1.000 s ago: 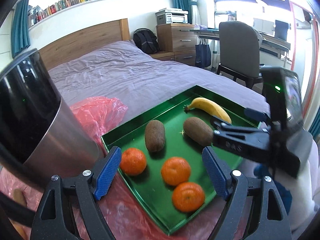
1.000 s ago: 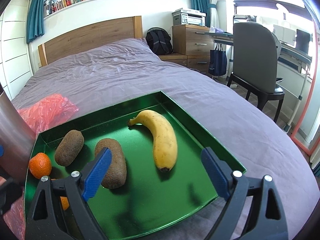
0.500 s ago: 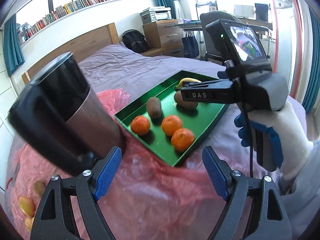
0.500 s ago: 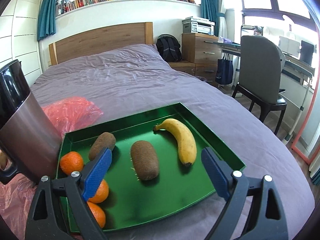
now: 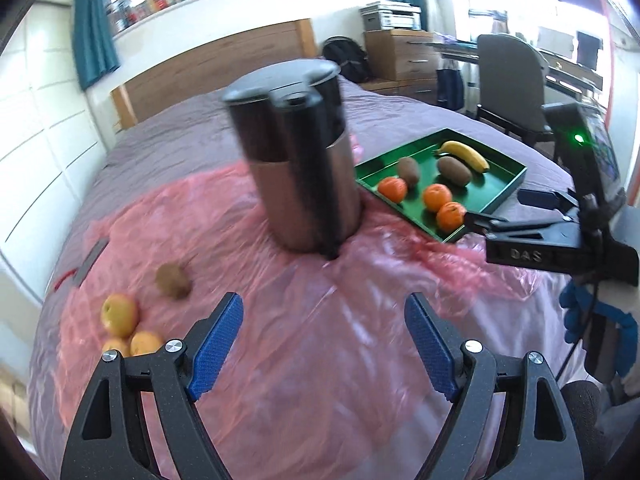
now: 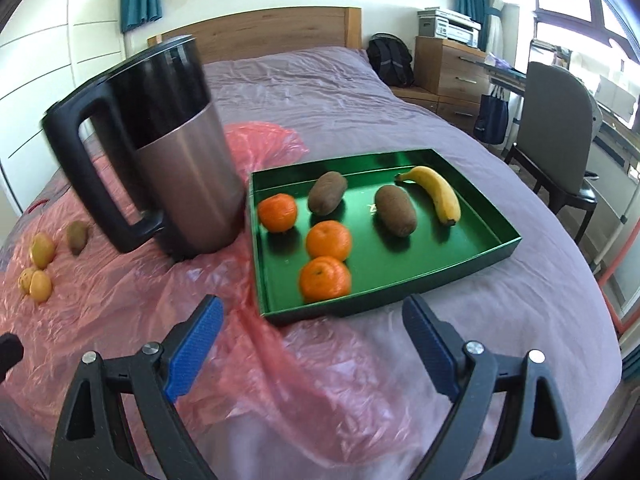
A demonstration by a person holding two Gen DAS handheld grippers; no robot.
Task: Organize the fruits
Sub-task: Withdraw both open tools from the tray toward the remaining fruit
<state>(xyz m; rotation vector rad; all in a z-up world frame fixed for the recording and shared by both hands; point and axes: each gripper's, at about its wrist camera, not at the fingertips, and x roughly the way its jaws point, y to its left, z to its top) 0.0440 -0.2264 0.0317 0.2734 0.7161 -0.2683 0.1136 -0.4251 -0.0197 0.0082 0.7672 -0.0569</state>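
A green tray (image 6: 496,242) (image 5: 506,188) on the bed holds three oranges (image 6: 325,278), two kiwis (image 6: 395,210) and a banana (image 6: 440,196). On the pink plastic sheet (image 5: 320,360) to the left lie a loose kiwi (image 5: 173,280) (image 6: 77,236) and a few yellow-orange fruits (image 5: 120,316) (image 6: 40,276). My left gripper (image 5: 320,344) is open over the bare sheet, nothing between its jaws. My right gripper (image 6: 310,340) is open too, hovering just in front of the tray's near edge; in the left wrist view it shows at the right edge (image 5: 496,210).
A steel kettle (image 5: 304,168) (image 6: 176,160) with a black handle stands on the sheet between the loose fruit and the tray. Purple bedding surrounds everything. A chair (image 6: 560,136), a desk and drawers (image 6: 452,72) stand off to the right, beyond the bed.
Both grippers have pulled back from the tray and swung left. The kettle, the pink sheet and the loose fruit have come into view. Both stay open.
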